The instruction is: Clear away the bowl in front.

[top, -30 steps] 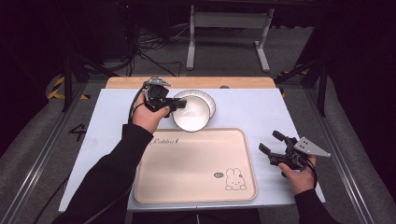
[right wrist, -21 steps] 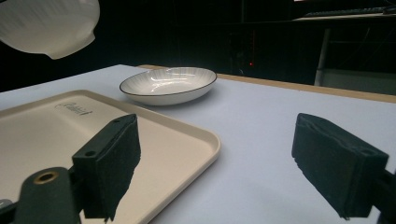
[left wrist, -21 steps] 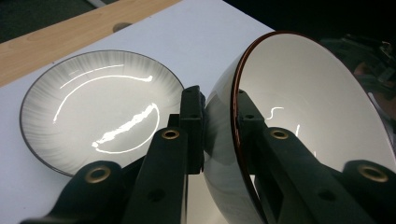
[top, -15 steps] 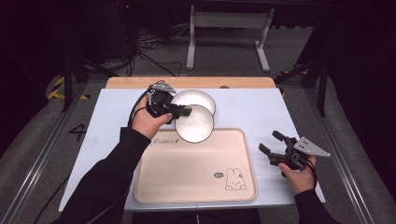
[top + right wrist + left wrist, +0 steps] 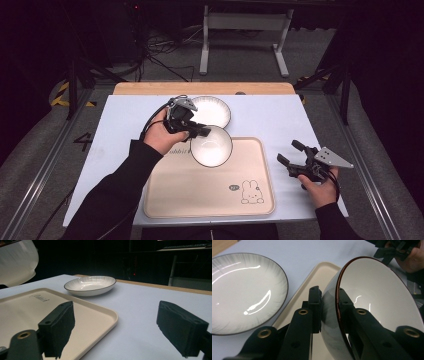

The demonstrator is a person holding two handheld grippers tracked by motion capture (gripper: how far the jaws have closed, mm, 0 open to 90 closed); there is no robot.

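Bowl carried over the tray, not yet set down.

The bowl (image 5: 211, 145) hangs tilted above the tray's (image 5: 210, 192) far left corner, its rim pinched between the jaws of the left claw (image 5: 196, 131). Just beyond, the shallow plate (image 5: 212, 109) rests on the table (image 5: 125, 120). The right claw (image 5: 291, 159) waits spread and empty beside the tray's right edge. By my reading the lift is done; lowering and releasing the bowl remain.
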